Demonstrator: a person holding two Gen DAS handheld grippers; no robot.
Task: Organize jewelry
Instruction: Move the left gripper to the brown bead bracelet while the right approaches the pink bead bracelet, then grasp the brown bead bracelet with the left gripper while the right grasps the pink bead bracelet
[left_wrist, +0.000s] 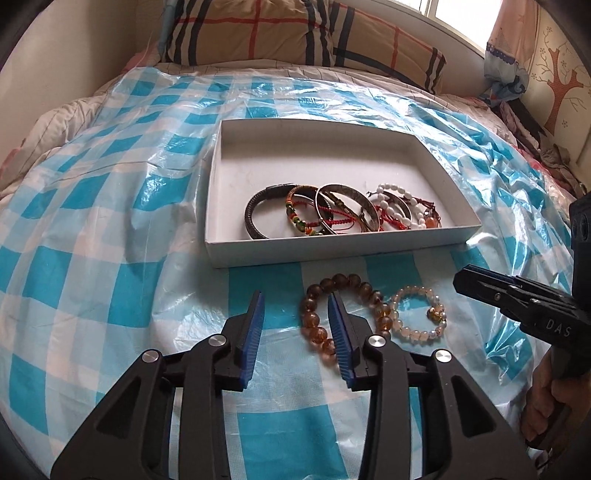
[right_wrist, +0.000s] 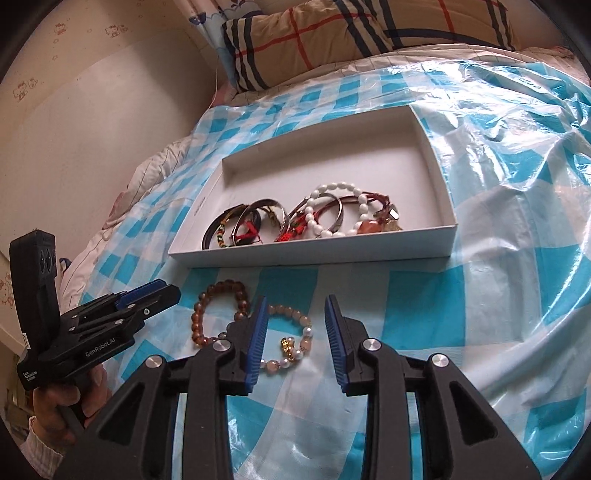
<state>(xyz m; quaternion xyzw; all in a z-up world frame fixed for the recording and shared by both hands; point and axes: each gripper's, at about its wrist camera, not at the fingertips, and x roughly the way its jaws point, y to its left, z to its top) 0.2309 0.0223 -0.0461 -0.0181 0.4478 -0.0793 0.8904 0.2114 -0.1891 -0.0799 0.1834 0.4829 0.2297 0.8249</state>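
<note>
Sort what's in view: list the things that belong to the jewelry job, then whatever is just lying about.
Job:
white box
bracelets in the box
brown bead bracelet
pale bead bracelet

Lying about:
plaid pillow
checked plastic sheet
curtain

Left tongs (left_wrist: 295, 321), right tongs (right_wrist: 295, 325) parted, angled down.

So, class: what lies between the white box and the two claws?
Two bead bracelets on the checked plastic sheet: brown bracelet, pale pink bracelet; both views show them before the white box.
</note>
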